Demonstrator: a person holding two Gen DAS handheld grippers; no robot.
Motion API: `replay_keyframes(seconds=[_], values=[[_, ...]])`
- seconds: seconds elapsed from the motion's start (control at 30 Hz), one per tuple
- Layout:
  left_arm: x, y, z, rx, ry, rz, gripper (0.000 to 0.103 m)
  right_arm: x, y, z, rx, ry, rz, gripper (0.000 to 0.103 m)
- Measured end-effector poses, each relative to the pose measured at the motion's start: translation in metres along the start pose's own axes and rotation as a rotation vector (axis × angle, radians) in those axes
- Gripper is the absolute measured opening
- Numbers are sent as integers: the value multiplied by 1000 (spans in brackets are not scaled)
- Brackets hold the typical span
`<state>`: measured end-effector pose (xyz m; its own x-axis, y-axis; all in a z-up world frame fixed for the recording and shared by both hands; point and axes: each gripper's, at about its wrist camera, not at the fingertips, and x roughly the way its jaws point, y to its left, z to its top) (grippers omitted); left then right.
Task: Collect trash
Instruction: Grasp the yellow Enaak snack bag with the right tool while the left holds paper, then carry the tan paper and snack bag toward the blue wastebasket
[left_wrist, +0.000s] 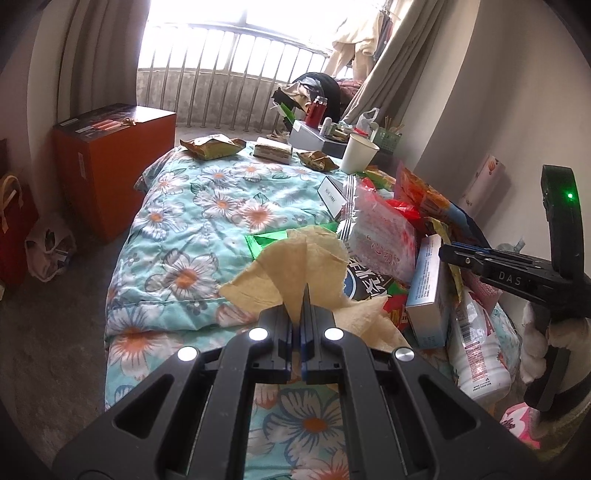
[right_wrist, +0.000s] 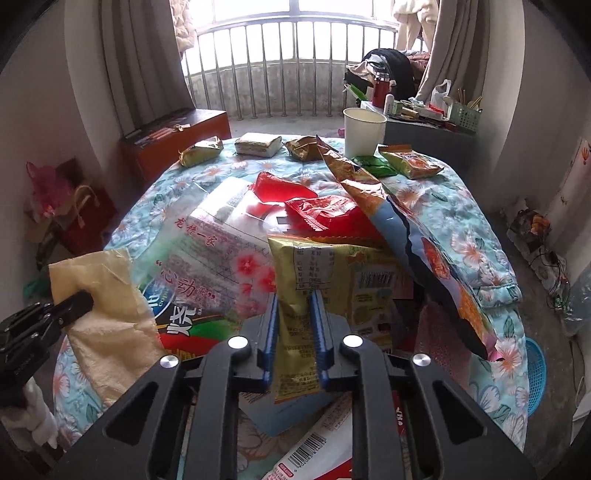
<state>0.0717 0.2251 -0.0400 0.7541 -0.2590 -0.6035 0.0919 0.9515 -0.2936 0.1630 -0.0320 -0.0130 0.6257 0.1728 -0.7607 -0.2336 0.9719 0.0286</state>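
My left gripper is shut on a crumpled beige paper napkin and holds it over the floral quilt; the napkin also shows in the right wrist view. My right gripper is shut on a yellow snack wrapper over a pile of trash: a pink-flowered clear bag, red wrappers, a long orange-blue chip bag. The right gripper shows at the right of the left wrist view.
A white paper cup, gold snack bags, a tissue pack and green wrappers lie at the table's far end. An orange box stands left. A blue basket sits on the floor at right. A white bottle and a box lie near.
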Motion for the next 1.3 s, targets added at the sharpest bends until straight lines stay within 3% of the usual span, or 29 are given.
replay_keyframes(seconds=[0.23, 0.53, 0.9, 1.3], values=[[-16, -8, 1, 24, -28, 17, 1, -33, 1, -5, -16, -75, 57, 7], [-57, -27, 17, 77, -123, 19, 1, -82, -15, -14, 77, -163, 312, 6], [-96, -71, 50, 191, -240, -26, 1, -132, -40, -26, 165, -300, 475, 6], [-92, -152, 86, 356, -292, -232, 1, -174, -105, -49, 324, -446, 370, 6]])
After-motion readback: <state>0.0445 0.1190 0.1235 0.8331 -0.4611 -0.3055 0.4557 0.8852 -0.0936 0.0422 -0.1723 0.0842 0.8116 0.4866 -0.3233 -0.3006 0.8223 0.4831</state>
